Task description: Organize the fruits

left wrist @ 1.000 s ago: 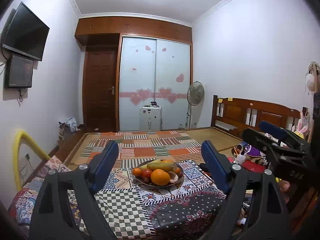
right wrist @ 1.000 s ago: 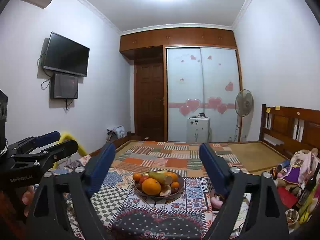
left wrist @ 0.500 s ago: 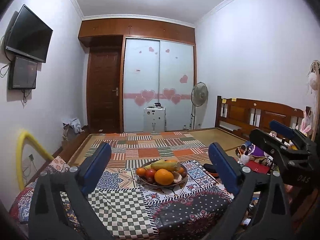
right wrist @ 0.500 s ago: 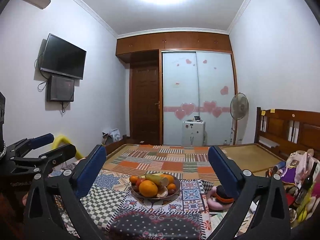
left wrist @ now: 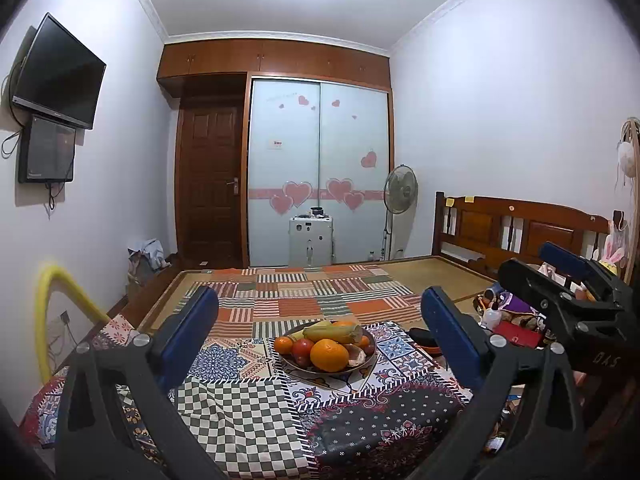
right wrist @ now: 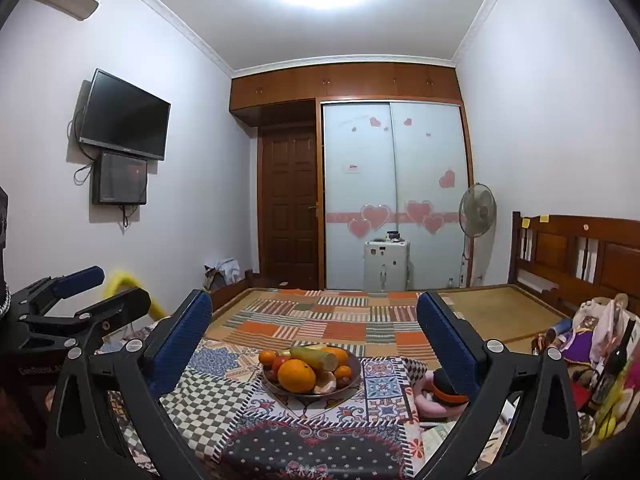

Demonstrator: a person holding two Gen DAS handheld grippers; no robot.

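A bowl (left wrist: 362,361) of fruit stands on a patchwork-covered table (left wrist: 240,404). It holds a large orange (left wrist: 329,355), smaller oranges, a red fruit (left wrist: 302,348) and a long yellow-green fruit (left wrist: 332,333). My left gripper (left wrist: 319,330) is open and empty, held above the table short of the bowl. My right gripper (right wrist: 314,338) is open and empty too, also short of the bowl (right wrist: 354,376). Each gripper shows at the edge of the other's view.
A pink and orange object (right wrist: 438,394) lies right of the bowl. Toys and bottles (right wrist: 600,344) clutter the far right. A bed with a patchwork quilt (left wrist: 316,292) lies behind the table. A yellow hoop (left wrist: 52,312) stands at the left.
Both grippers have tilted upward and opened a little wider; the bowl now sits lower in both views. Nothing was taken hold of.
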